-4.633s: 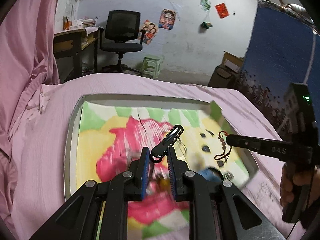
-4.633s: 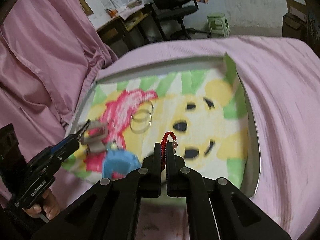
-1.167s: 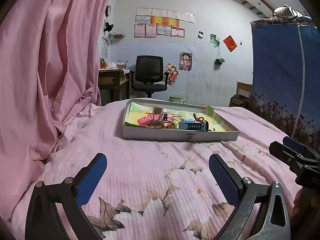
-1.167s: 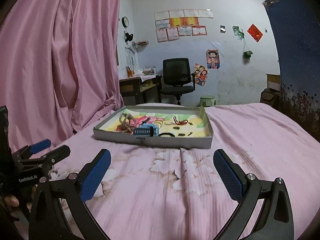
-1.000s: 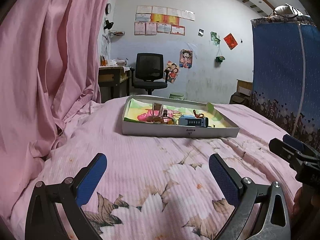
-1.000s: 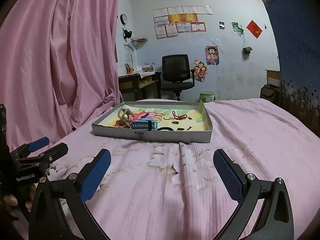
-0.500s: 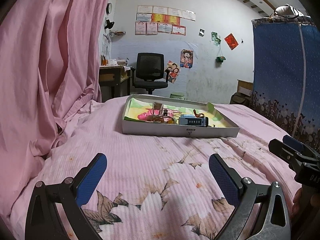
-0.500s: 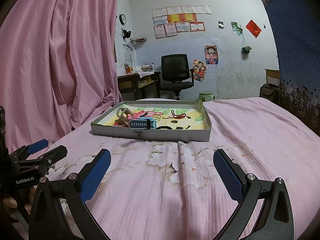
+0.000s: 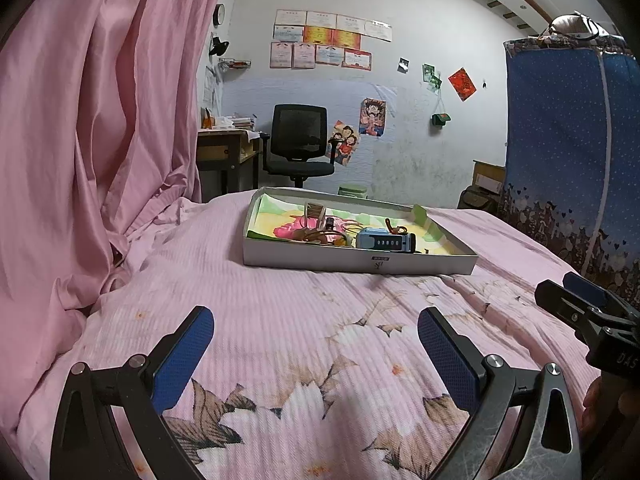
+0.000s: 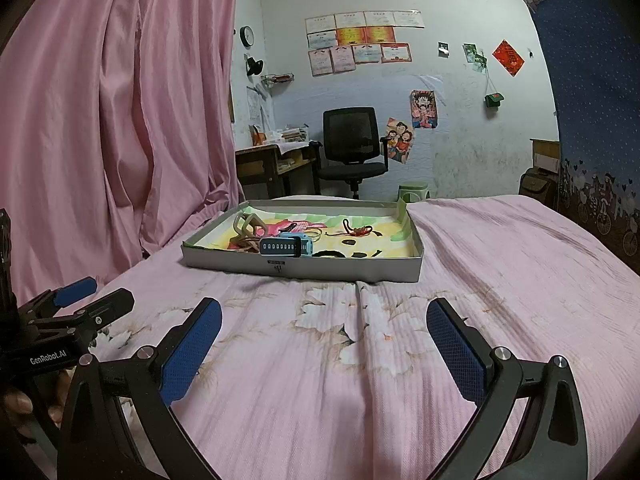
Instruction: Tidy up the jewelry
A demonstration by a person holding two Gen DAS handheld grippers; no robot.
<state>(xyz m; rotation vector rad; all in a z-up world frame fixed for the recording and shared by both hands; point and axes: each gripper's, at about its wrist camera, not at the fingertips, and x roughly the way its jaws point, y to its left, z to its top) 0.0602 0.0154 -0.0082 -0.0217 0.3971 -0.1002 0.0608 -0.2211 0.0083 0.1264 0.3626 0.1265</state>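
Note:
A shallow grey box (image 9: 360, 264) (image 10: 304, 270) with a colourful cartoon lining sits on the pink bed, well ahead of both grippers. In it lie a blue watch (image 9: 385, 241) (image 10: 285, 246), a beige hair claw (image 9: 314, 213) (image 10: 246, 224), a red cord bracelet (image 10: 357, 230) and other small jewelry. My left gripper (image 9: 316, 344) is wide open and empty, low over the bedspread. My right gripper (image 10: 324, 340) is wide open and empty too. Each shows at the edge of the other's view, the right (image 9: 576, 304) and the left (image 10: 84, 300).
A pink curtain (image 9: 88, 128) hangs along the left. A black office chair (image 9: 298, 140), a desk (image 9: 224, 148) and a green stool (image 10: 414, 192) stand beyond the bed. A blue fabric wardrobe (image 9: 572, 152) stands on the right. The flowered bedspread (image 10: 360, 340) lies under the grippers.
Earlier both grippers were shut on jewelry over the box; now both are open, empty and drawn back from it. In the last second the views only shifted slightly.

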